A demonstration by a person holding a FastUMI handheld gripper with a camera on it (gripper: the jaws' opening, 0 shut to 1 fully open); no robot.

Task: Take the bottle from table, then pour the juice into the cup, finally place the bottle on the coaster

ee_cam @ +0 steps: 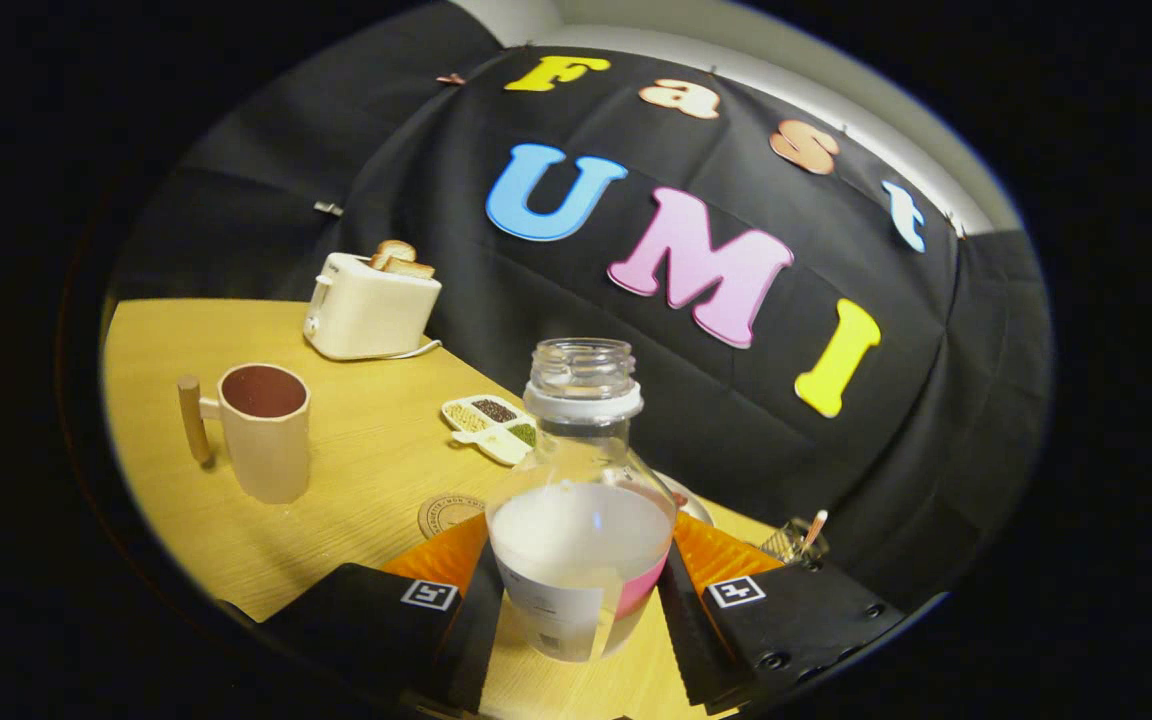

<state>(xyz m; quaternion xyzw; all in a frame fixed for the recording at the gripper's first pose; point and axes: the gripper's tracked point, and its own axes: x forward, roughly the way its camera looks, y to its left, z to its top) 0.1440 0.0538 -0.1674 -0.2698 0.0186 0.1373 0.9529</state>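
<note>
**Bottle gripped and upright, cup ahead to the left**

The gripper (581, 600) has its two fingers clamped on the lower body of the bottle (581, 500), one on each side, so the bottle sits squarely between them. The cap is off and the open neck points up and slightly away from the fingers; the bottle's long axis runs almost straight up, leaning only a little with the tilted view. It holds a pale liquid up to about the shoulder.

The cup (264, 430) stands on the table (366, 470) ahead of the fingers and well to their left, mouth open upward, its handle turned away from the bottle. To pour, the bottle would probably have to travel left and forward until its neck is over the cup, then tip leftward.

The coaster (448, 514) lies flat just ahead of the left finger, near the bottle's base. Beyond it sit a small divided dish (491, 425) and, farther off, a toaster (371, 310) with bread in its slots.
</note>
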